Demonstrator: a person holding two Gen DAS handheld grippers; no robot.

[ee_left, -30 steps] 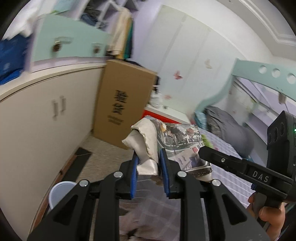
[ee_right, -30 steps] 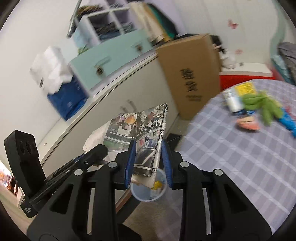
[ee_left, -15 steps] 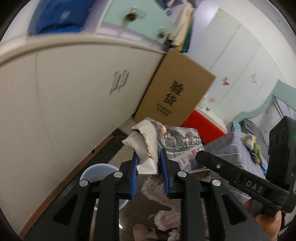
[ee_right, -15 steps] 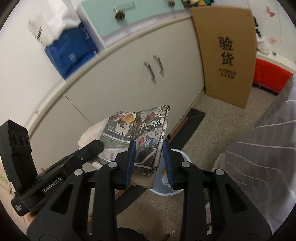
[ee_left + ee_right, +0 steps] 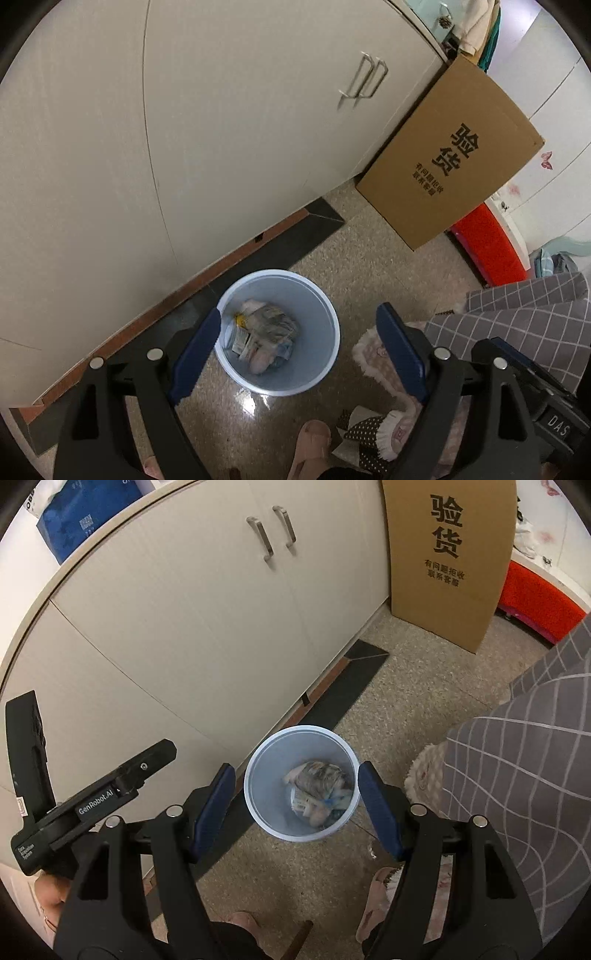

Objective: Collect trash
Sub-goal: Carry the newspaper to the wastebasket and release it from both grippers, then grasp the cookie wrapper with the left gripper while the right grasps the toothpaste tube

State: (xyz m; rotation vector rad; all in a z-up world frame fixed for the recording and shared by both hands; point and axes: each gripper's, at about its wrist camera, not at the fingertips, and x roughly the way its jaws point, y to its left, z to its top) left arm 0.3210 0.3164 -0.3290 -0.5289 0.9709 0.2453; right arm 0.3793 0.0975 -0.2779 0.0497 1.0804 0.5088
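A pale blue round trash bin (image 5: 325,314) stands on the speckled floor by the cabinet; it also shows in the right wrist view (image 5: 258,801). Crumpled newspaper and a whitish wad (image 5: 267,332) lie inside it, seen too in the right wrist view (image 5: 321,786). My left gripper (image 5: 299,325) is open and empty, held above the bin. My right gripper (image 5: 295,779) is open and empty, also above the bin. The left gripper's body (image 5: 92,797) shows at the left of the right wrist view.
White cabinet doors (image 5: 221,129) rise behind the bin. A tall cardboard box (image 5: 454,155) leans against them, with a red bin (image 5: 487,247) beyond. A grey checked tablecloth (image 5: 517,760) hangs at right. Slippered feet (image 5: 310,446) stand below.
Both grippers swung down over the bin and opened. The newspaper and the whitish wad they held between them dropped into the bin.
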